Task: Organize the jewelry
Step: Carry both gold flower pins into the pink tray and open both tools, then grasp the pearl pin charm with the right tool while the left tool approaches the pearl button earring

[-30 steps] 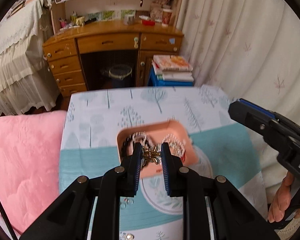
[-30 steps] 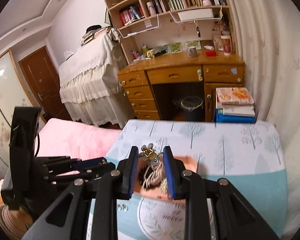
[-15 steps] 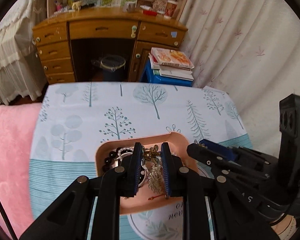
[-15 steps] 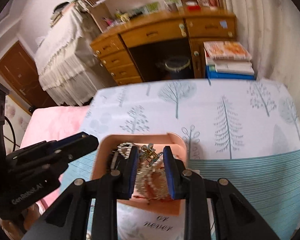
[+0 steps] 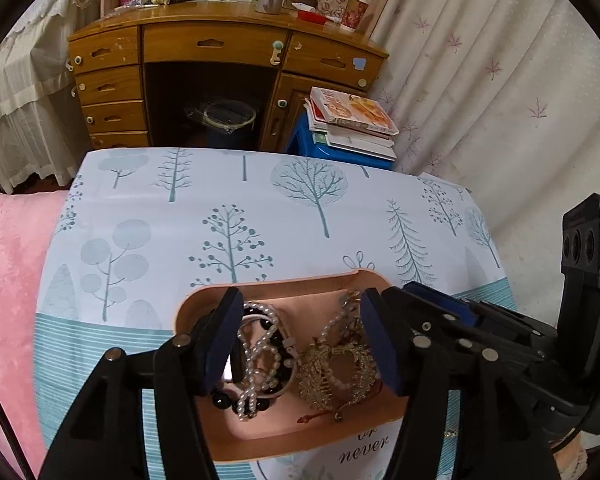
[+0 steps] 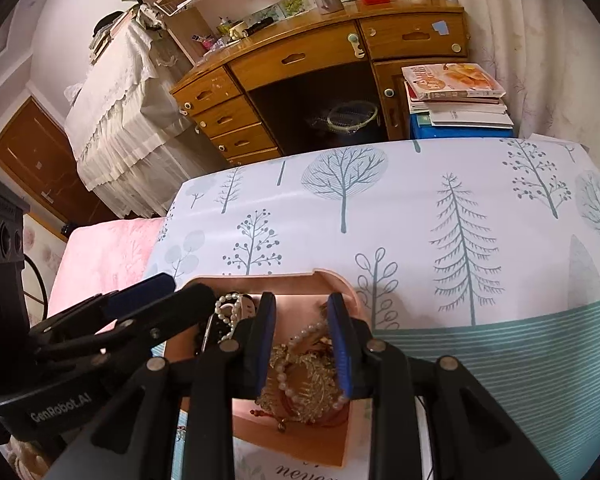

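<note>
Both claws hang over the pink tray, and the matter turns on which pile lies under which. The left gripper is spread wide, holding nothing; the white pearl strand and black bead bracelet lie just inside its left finger, while the gold filigree hair comb lies toward its right finger, its teeth pointing back toward the camera. The right gripper is parted more narrowly and straddles that same comb, with a second pearl string running across between its fingers; whether the pads touch anything I cannot tell, though they look clear of it. So the right claw is the nearer to the comb, the left to the beads. The tray rests on a tree-printed tablecloth; beyond are a wooden desk, stacked books and a curtain.
</note>
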The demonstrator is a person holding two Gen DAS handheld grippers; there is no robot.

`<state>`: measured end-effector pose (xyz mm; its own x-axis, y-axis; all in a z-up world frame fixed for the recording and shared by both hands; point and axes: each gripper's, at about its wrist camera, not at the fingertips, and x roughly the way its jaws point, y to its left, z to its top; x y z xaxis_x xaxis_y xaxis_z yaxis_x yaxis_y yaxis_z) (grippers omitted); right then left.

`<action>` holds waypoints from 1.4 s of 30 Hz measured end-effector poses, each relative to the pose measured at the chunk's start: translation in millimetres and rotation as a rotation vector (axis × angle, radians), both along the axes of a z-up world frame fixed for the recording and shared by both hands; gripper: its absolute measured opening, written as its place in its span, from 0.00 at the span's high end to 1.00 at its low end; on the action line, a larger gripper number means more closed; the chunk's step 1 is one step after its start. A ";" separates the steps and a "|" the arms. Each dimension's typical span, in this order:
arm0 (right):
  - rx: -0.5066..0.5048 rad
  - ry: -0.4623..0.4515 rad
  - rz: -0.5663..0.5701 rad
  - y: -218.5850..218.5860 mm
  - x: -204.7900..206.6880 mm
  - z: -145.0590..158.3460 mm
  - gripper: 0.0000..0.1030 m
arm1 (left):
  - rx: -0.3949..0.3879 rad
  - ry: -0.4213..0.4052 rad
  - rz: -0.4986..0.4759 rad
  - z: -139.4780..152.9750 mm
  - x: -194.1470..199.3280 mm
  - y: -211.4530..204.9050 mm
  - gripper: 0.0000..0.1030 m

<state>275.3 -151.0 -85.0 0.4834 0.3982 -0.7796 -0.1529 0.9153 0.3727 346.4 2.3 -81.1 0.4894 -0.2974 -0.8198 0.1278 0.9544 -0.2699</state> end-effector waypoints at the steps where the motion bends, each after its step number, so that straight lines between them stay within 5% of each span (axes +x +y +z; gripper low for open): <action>1: -0.007 -0.009 -0.002 -0.1 -2.5 1.1 0.74 | 0.008 -0.004 -0.004 1.6 -3.0 0.8 0.43; 10: -0.092 -0.056 0.030 -2.5 -46.0 11.8 0.74 | 0.127 -0.060 -0.025 23.3 -51.0 16.5 0.37; 24: -0.113 -0.052 0.099 -47.1 -143.8 24.1 0.74 | 0.131 -0.052 -0.023 29.7 -151.0 66.5 0.37; 34: -0.165 -0.029 0.174 -66.9 -172.8 -6.2 0.74 | 0.175 0.026 -0.044 -19.7 -208.5 66.8 0.37; 42: -0.276 -0.079 0.247 -63.9 -179.5 -38.6 0.74 | 0.173 0.068 0.065 -48.2 -246.9 67.1 0.37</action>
